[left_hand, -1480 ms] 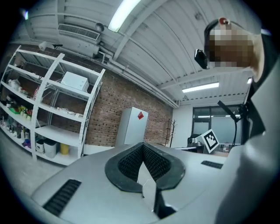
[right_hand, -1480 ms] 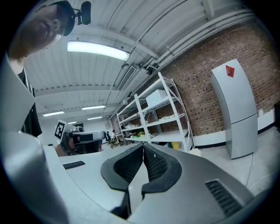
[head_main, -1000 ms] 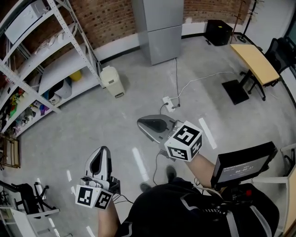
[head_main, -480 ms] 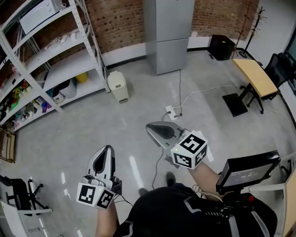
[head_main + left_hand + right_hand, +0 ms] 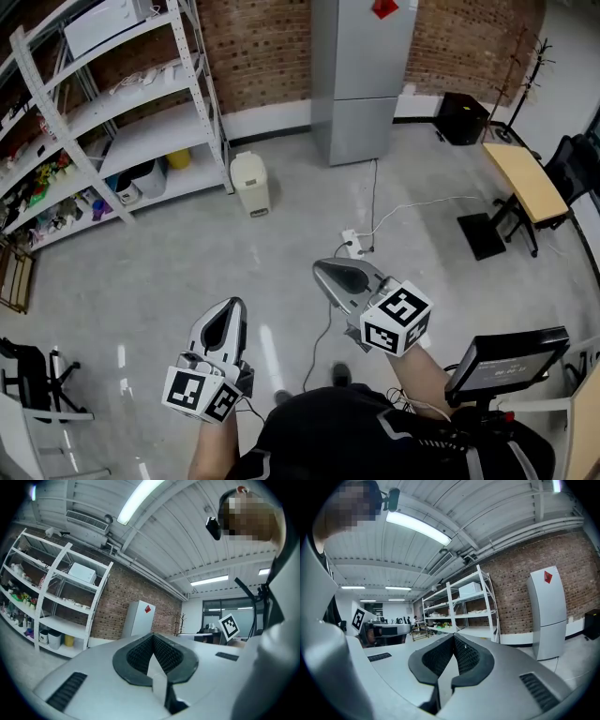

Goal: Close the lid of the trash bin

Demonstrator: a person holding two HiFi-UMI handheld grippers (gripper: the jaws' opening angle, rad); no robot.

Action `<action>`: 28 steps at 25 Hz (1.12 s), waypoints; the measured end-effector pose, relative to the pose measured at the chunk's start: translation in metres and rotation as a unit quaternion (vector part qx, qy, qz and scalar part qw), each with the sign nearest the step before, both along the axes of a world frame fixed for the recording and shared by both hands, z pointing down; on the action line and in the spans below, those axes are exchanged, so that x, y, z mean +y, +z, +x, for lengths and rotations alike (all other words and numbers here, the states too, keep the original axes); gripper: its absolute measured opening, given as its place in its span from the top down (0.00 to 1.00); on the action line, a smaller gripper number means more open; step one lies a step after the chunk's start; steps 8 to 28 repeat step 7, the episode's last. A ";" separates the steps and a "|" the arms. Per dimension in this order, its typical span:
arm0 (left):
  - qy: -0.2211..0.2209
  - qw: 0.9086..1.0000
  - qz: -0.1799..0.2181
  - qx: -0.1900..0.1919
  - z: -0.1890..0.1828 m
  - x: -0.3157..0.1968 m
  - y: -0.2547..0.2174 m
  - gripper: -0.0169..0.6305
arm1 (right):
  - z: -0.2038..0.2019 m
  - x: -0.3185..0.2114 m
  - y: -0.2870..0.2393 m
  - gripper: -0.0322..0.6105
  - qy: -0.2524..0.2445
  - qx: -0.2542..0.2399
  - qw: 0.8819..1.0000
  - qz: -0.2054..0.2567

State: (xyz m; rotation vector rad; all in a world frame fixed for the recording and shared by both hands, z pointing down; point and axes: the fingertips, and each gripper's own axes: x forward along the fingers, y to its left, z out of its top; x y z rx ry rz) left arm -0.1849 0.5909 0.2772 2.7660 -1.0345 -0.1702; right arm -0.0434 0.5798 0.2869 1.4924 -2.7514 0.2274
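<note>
Small cream trash bin (image 5: 250,184) on the floor by the brick wall, just beside the foot of the shelf rack (image 5: 122,141) and left of the tall grey fridge (image 5: 361,80), well apart from both tools. Lid seemingly down flat on top, but too small in the head view to settle, so fitting either a bin already shut or one with the lid a little ajar. Left gripper (image 5: 228,319) held low and close to the body, jaws pressed together, ribbed pads meeting, nothing between them. Right gripper (image 5: 337,279) likewise shut tight and empty, carried a little further forward, with a power strip (image 5: 353,246) and its cable on the floor just past it. Both pointed roughly ahead across the floor, probably just a carrying posture. Closed jaws likely enough for pressing a lid down, with no grasp needed. Too far off for any contact with the bin.
</note>
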 end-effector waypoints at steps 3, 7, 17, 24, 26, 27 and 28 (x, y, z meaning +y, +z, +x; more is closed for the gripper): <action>-0.004 1.000 -0.001 0.001 0.001 -0.002 0.000 0.98 | 0.003 -0.002 0.001 0.94 0.001 -0.001 1.000 0.000; -0.009 1.000 -0.003 0.000 0.004 -0.002 0.003 0.98 | 0.006 0.001 0.005 0.94 0.002 0.000 1.000 -0.004; -0.009 1.000 -0.003 0.000 0.004 -0.002 0.003 0.98 | 0.006 0.001 0.005 0.94 0.002 0.000 1.000 -0.004; -0.009 1.000 -0.003 0.000 0.004 -0.002 0.003 0.98 | 0.006 0.001 0.005 0.94 0.002 0.000 1.000 -0.004; -0.009 1.000 -0.003 0.000 0.004 -0.002 0.003 0.98 | 0.006 0.001 0.005 0.94 0.002 0.000 1.000 -0.004; -0.009 1.000 -0.003 0.000 0.004 -0.002 0.003 0.98 | 0.006 0.001 0.005 0.94 0.002 0.000 1.000 -0.004; -0.009 1.000 -0.003 0.000 0.004 -0.002 0.003 0.98 | 0.006 0.001 0.005 0.94 0.002 0.000 1.000 -0.004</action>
